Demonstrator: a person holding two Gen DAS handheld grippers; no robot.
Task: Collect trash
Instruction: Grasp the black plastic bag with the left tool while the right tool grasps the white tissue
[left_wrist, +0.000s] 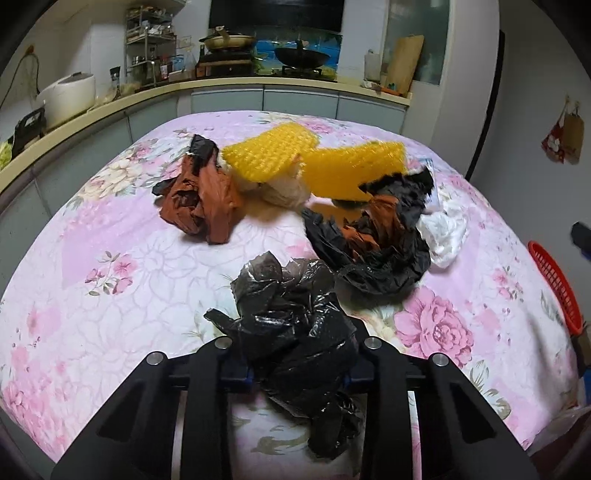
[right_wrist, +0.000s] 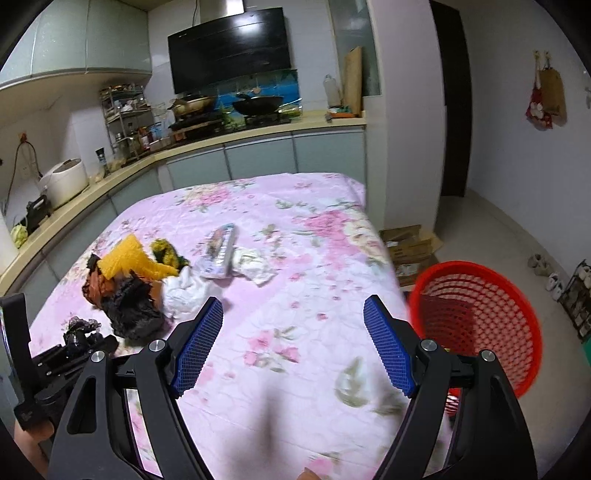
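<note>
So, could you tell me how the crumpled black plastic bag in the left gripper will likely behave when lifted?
The black plastic bag looks thin and crinkled, so probably floppy and very light. Its glossy film may slip, though the left gripper is pinching it. Loose ends will likely dangle.

Crumpled black bag (left_wrist: 295, 332) near the table's (left_wrist: 110, 295) front edge; brown, yellow, black and white scraps (left_wrist: 369, 236) mid-table; red basket (right_wrist: 476, 317) beside its right edge.

left gripper (left_wrist: 299, 354): clamped on crumpled black plastic bag (left_wrist: 295, 325) | table: pink floral cloth (left_wrist: 110, 258) | beyond: brown paper wad (left_wrist: 207, 199), yellow mesh (left_wrist: 317, 162), black-orange wad (left_wrist: 376, 243), white tissue (left_wrist: 445, 232) | right edge: red basket (left_wrist: 554, 284)
</note>
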